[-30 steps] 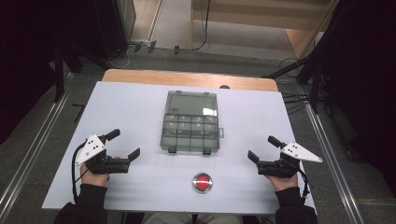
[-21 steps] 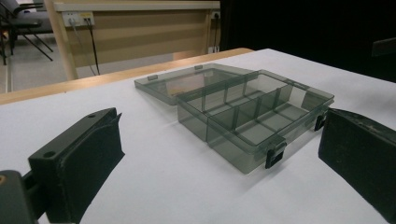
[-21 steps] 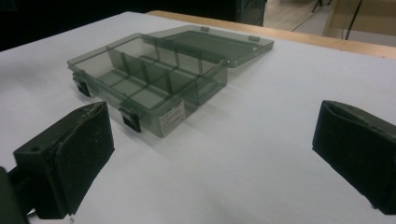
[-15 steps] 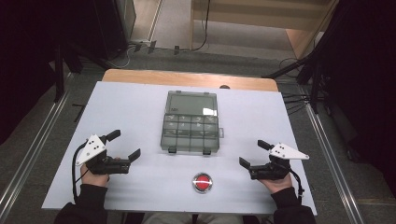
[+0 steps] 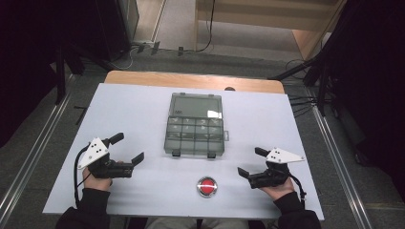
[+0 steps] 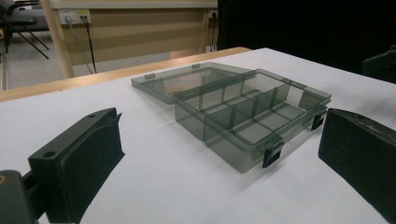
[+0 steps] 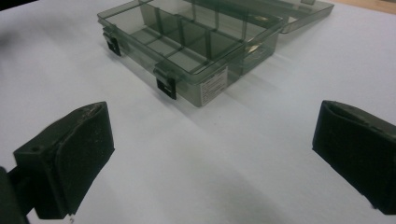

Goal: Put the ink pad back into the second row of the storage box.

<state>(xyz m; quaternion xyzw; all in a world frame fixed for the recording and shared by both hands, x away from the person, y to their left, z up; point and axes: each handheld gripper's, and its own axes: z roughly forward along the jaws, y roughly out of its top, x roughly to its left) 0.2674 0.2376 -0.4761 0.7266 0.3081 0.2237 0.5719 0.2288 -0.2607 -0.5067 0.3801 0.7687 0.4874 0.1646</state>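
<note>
- Organizer box (image 5: pixel 195 125), smoky clear plastic, sits at the centre of the high view on the white table (image 5: pixel 143 109); lid folded flat back toward the upper frame, divided compartments bare.
- Your left gripper (image 5: pixel 127 149) is at lower left of the high view, resting on the table in your left hand (image 5: pixel 95 174); jaws spread wide, nothing between them, well apart from the box.
- Left gripper view: box lies centre to right of frame, between the two black jaws, two dark latches on its near wall.
- Red button (image 5: pixel 207 186) sits lower centre, below the box, between your hands.
- Your right gripper (image 5: pixel 252 162) is at lower right, held in your right hand (image 5: pixel 279 188); jaws spread, empty.
- Right gripper view: box fills upper centre, white label (image 7: pixel 212 87) on its near corner wall.
</note>
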